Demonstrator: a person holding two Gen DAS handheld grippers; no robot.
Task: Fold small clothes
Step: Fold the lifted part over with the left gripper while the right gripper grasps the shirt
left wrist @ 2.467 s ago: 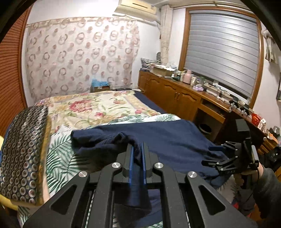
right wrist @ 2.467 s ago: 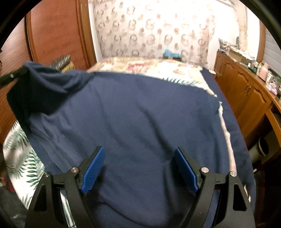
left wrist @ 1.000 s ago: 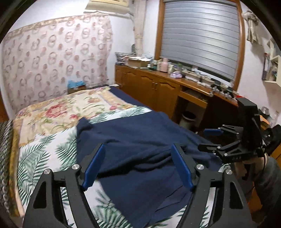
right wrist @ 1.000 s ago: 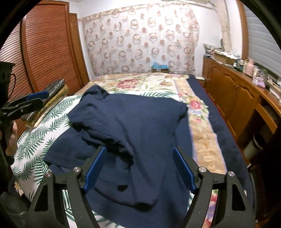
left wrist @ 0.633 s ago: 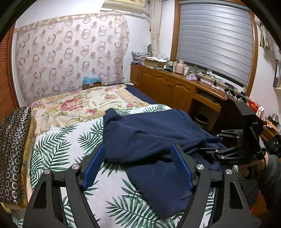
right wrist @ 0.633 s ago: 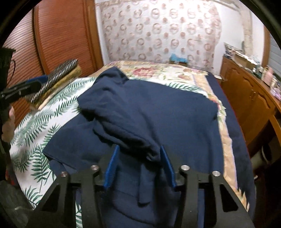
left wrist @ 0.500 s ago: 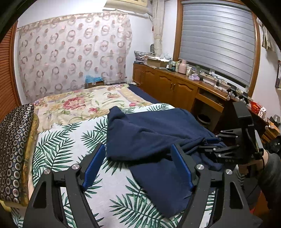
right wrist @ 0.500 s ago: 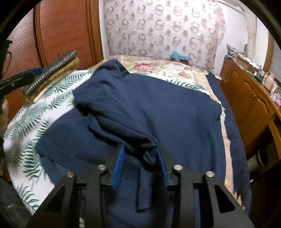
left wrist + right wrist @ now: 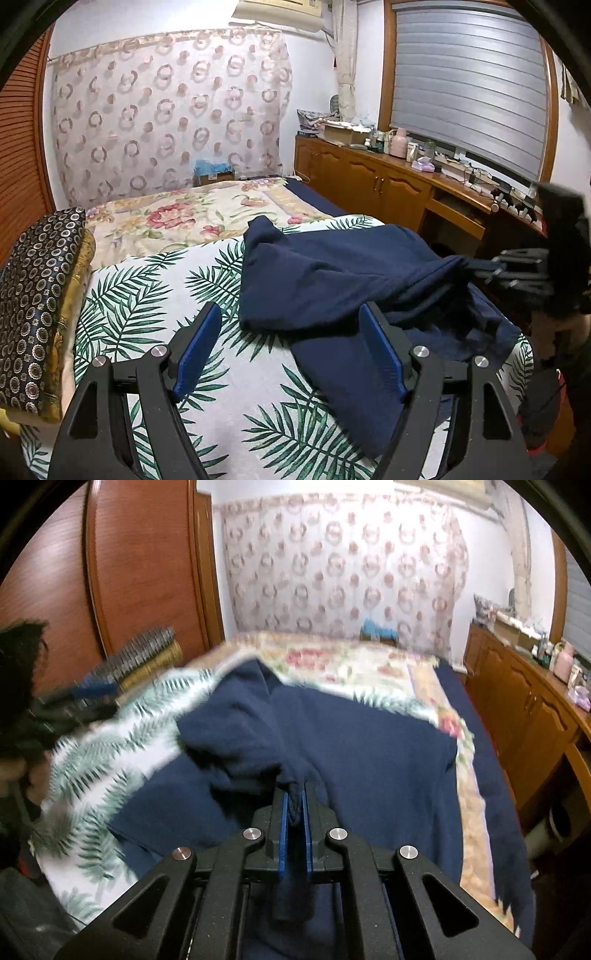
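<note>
Navy garment [image 9: 332, 273] lies crumpled on the bed's palm-leaf sheet [image 9: 147, 295], toward the sheet's cabinet-side edge. Right tool [image 9: 294, 805] has just been closing, jaws now clamped on a bunched fold of the garment, cloth pulled taut from the sheet. Left tool [image 9: 291, 347] has jaws spread wide, nothing pinched; it hovers over the sheet's near end, one pad [image 9: 380, 350] above the garment's near flap. Patterned pillow [image 9: 33, 295] sits at the sheet's wardrobe-side edge.

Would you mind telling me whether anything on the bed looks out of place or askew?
Only the navy garment: it lies bunched and crooked on the palm-leaf sheet, one fold pinched in the right gripper.
</note>
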